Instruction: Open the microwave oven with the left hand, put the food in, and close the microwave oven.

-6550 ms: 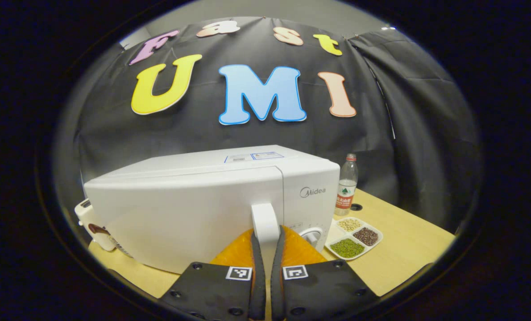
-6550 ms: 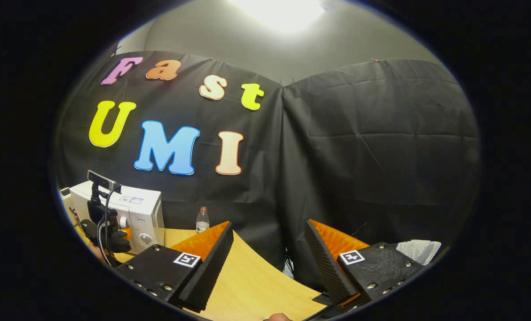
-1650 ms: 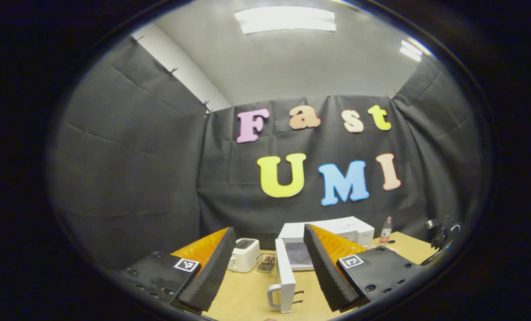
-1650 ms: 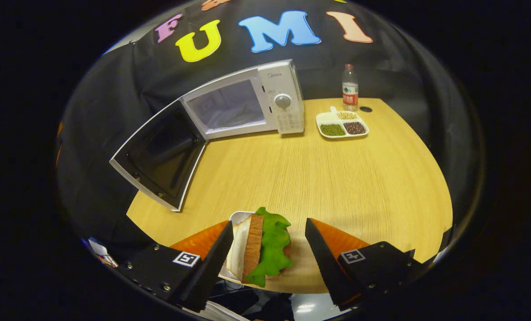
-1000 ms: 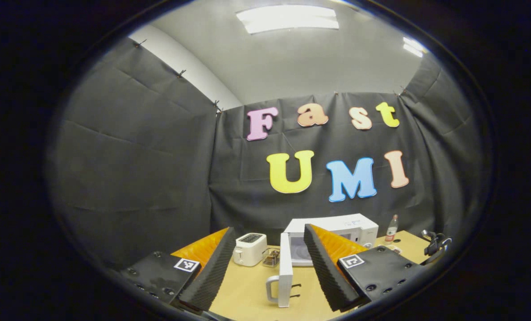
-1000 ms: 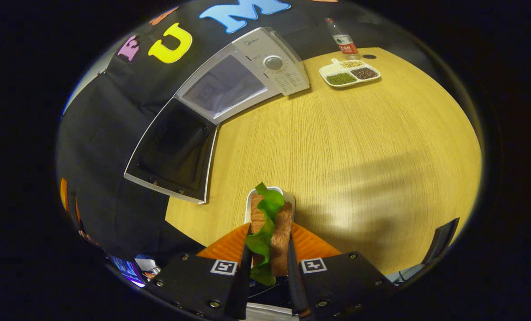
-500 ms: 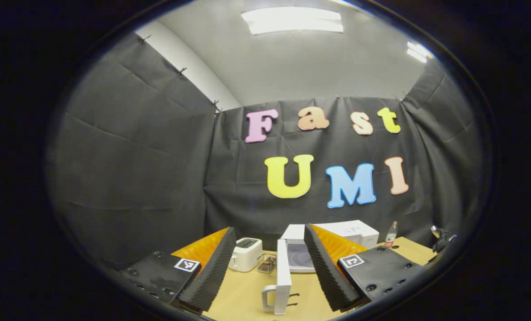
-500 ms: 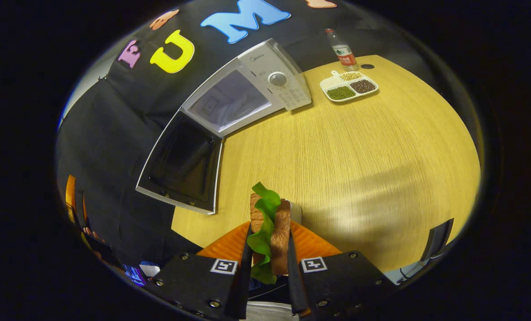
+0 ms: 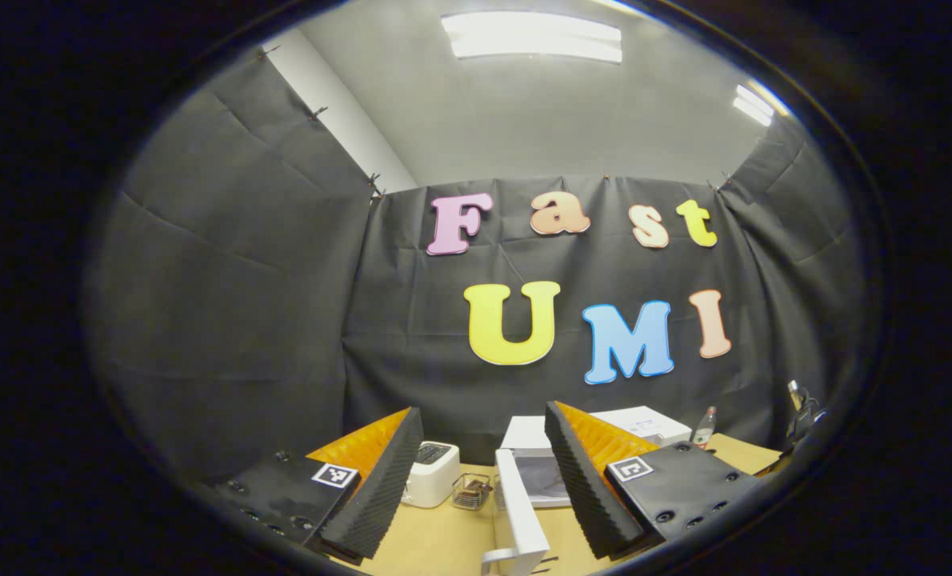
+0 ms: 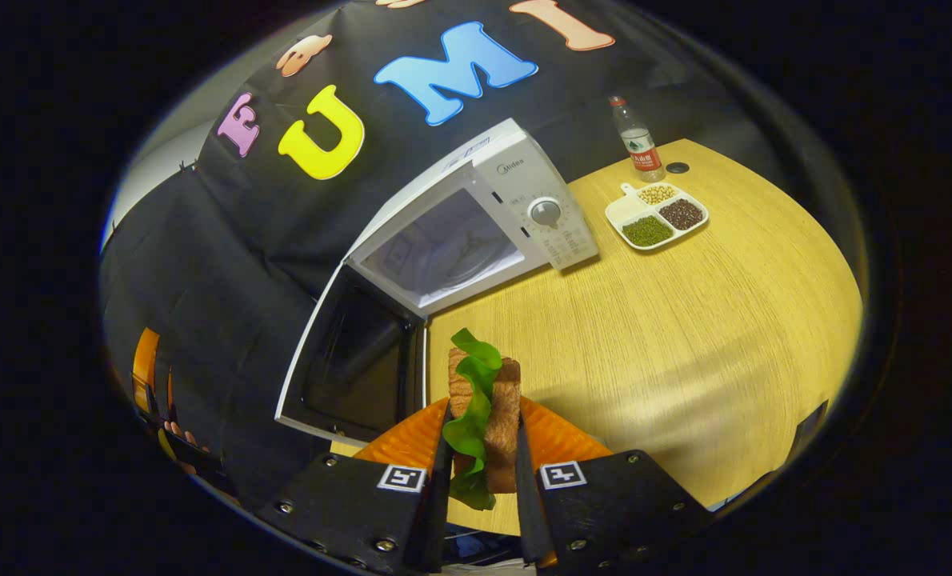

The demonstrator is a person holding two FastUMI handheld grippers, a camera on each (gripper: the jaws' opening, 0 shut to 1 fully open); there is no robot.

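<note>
With my right gripper [image 10: 480,472] fingers pinching the sandwich [image 10: 482,416] at lower centre and the left gripper [image 9: 476,488] fingers spread and empty, I judge it could clip the open microwave door [image 10: 356,364] at centre left and slip before reaching the cavity [image 10: 444,248].

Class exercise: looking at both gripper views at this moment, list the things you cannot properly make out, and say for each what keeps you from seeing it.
- Sandwich, right gripper view: its lower part is hidden between the right gripper's fingers.
- Microwave, left gripper view: the left gripper's finger covers much of its front and cavity.
- Microwave door, left gripper view: handle cut off by the lower edge.
- Small basket beside the toaster, left gripper view: contents too small.
</note>
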